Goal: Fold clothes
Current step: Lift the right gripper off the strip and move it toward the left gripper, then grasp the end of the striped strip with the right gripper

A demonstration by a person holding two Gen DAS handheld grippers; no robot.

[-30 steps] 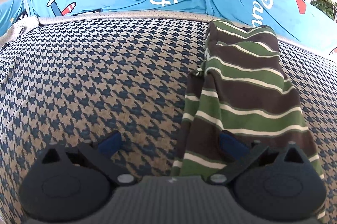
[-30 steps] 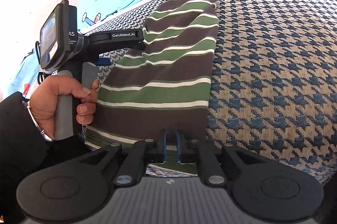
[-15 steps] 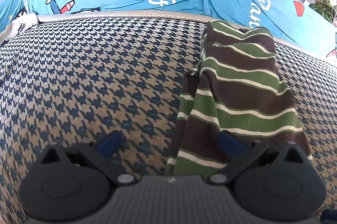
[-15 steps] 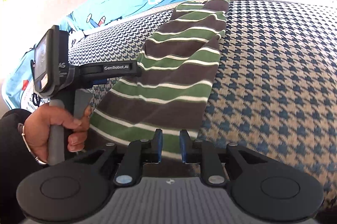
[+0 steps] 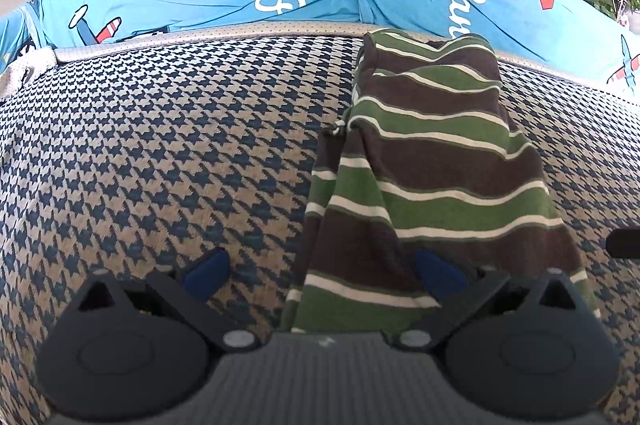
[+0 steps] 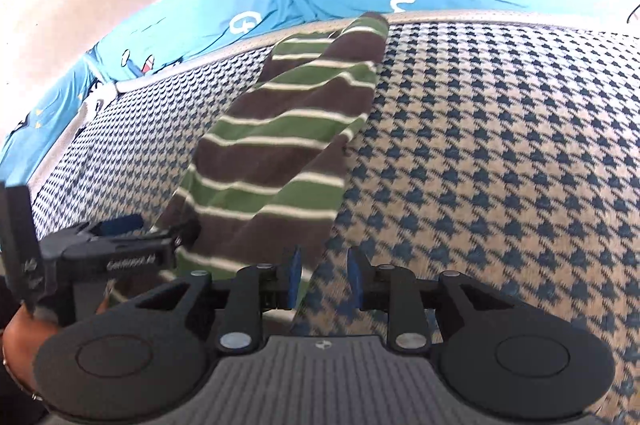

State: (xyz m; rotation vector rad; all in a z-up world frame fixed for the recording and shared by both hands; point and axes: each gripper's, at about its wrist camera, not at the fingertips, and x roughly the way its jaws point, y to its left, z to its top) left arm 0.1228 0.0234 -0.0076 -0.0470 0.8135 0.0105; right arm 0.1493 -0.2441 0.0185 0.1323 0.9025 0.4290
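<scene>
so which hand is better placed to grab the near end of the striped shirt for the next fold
Probably left. The left gripper has wide-open jaws straddling the near end of the striped shirt. The right gripper, jaws opening with only houndstooth cover between them, sits off the shirt's right edge.

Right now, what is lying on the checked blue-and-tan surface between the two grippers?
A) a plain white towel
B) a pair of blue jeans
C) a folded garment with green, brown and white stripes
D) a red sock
C: the striped garment lies folded in a long strip on the houndstooth surface, showing green, brown and thin white bands in both wrist views.
</scene>
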